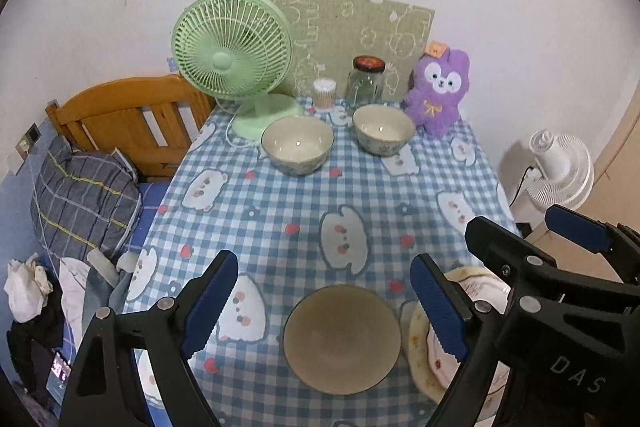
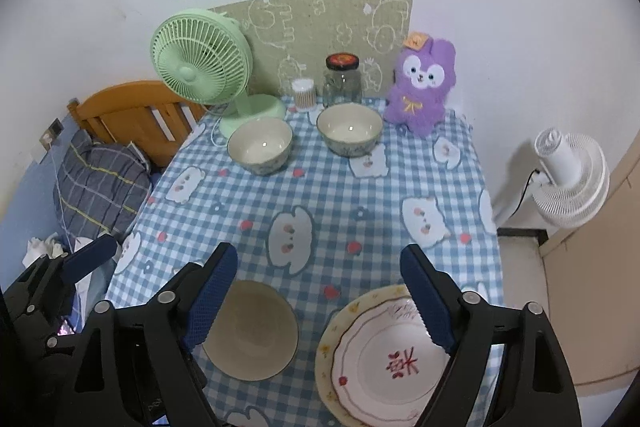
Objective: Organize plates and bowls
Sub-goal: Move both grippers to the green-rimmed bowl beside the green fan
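On the blue checked tablecloth, two white bowls stand at the back, one on the left and one on the right. A tan bowl sits near the front edge. To its right, a white plate with a red character lies on a yellow-rimmed plate. My left gripper hangs open above the tan bowl, with nothing between its fingers. My right gripper is open and empty above the gap between the tan bowl and the plates. Each gripper shows at the edge of the other's view.
At the back of the table stand a green fan, a glass jar, a cotton-swab tub and a purple plush toy. A bed with a wooden headboard lies left. A white fan stands on the floor to the right.
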`<state>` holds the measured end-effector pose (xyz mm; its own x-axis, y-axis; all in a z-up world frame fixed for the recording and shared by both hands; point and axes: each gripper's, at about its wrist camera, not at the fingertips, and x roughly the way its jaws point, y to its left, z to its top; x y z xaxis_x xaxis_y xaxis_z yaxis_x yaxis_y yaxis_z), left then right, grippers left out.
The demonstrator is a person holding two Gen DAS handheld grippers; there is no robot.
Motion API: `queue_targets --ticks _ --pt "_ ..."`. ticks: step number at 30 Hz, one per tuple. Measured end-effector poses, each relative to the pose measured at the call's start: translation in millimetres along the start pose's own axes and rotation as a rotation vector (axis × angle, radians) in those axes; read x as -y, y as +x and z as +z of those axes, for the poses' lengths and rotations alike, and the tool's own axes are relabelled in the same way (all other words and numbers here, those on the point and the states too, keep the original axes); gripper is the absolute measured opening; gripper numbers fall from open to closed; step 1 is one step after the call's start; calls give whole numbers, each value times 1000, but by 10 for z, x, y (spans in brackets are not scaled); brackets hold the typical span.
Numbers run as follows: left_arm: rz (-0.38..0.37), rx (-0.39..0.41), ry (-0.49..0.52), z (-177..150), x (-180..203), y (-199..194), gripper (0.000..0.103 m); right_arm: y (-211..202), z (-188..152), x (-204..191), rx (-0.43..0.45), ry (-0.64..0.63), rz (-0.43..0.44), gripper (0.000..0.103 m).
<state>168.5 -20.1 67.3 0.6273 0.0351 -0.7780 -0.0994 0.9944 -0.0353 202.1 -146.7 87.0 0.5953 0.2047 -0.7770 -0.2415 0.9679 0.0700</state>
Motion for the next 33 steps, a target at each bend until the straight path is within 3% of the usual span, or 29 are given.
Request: queue_targets --ticks 6,12,20,24,33 --pt "-36 38 22 265 -57 34 89 19 260 -28 31 -5 -25 93" --pt "-45 48 25 535 -198 172 89 192 519 -78 42 7 45 93" --pt "-75 36 75 858 -347 503 89 538 833 -194 18 30 33 93" --pt "-50 48 101 956 -389 655 89 755 943 -243 -21 49 -8 97" --pt "-85 20 114 1124 -522 1094 89 1301 1144 -311 -94 72 34 100"
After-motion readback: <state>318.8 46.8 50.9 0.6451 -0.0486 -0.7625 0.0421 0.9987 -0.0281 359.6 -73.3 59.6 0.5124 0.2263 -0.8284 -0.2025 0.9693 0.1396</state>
